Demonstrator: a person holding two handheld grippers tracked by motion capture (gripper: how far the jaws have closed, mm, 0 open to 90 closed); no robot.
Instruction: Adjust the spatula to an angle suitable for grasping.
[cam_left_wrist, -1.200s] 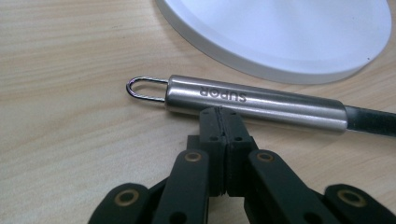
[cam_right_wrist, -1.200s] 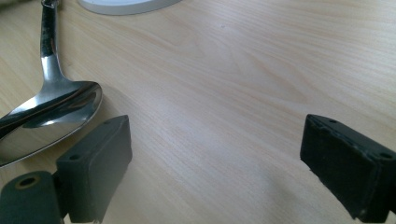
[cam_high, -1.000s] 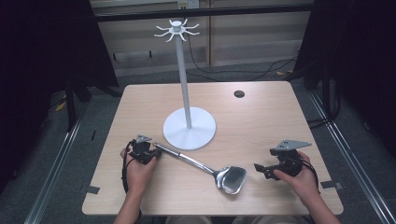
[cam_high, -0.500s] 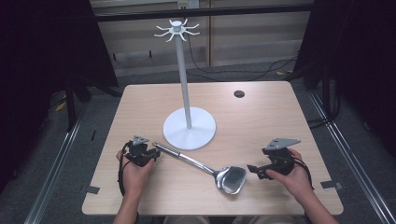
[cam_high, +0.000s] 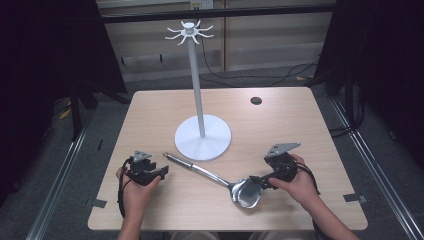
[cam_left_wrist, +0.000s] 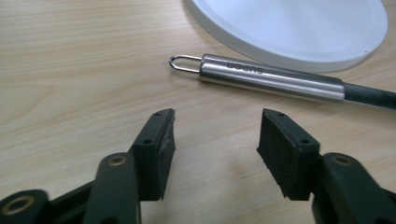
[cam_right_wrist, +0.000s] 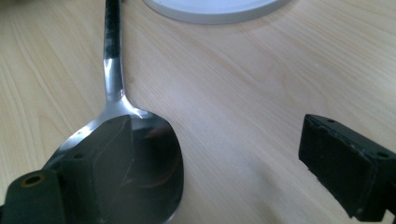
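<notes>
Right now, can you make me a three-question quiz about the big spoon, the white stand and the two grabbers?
1. Where does the spoon lie?
A. on the table, in front of the stand's base
B. hanging from the stand's hooks
C. on the floor

2. What colour is the stand?
A. red
B. white
C. black

3. How do the left gripper jaws stand?
A. shut on the spoon
B. shut on nothing
C. open

Answers: 1 A, it rests flat on the wood beside the round base. 2 B, pole, base and hooks are white. 3 C, bare table shows between them.

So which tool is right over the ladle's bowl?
The right tool: one jaw sits over the ladle bowl. The left tool hangs open short of the handle.
</notes>
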